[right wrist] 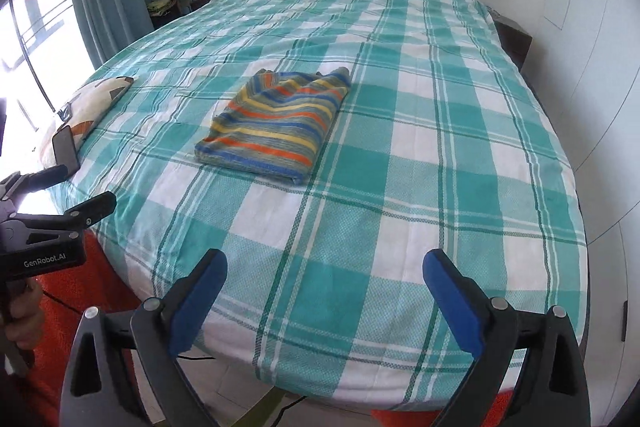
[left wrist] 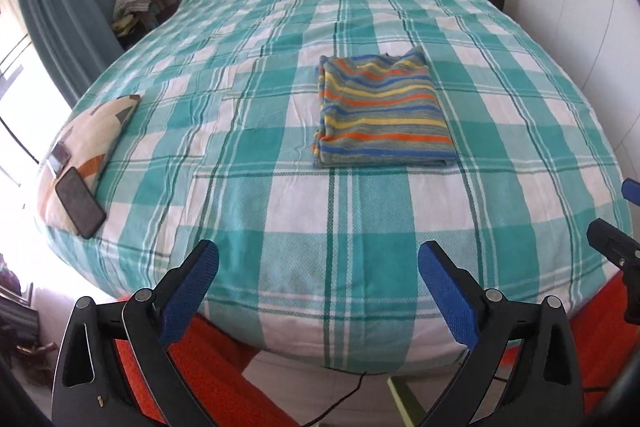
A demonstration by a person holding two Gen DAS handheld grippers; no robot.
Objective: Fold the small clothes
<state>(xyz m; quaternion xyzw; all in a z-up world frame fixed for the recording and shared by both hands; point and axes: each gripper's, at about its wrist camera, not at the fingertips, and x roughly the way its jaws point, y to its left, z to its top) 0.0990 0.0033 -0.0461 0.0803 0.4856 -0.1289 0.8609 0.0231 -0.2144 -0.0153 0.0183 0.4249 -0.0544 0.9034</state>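
so the striped garment (left wrist: 382, 111) lay folded flat on the checked bedspread (left wrist: 280, 211), well apart from my left gripper (left wrist: 318, 283) and my right gripper (right wrist: 325, 291), both spread wide and empty over the bedspread's near edge.

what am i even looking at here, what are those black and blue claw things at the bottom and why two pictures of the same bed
Those claws are hand-held grippers: a person holds one in each hand, and each carries a wide-angle camera looking along its two fingers. One picture comes from the left gripper, the other from the right gripper. Both are open and hold nothing. On the checked bedspread lies a striped garment, already folded into a neat rectangle. At the bed's left edge a cushion has a phone lying on it. In the right gripper's picture you can also see the left gripper from the side.
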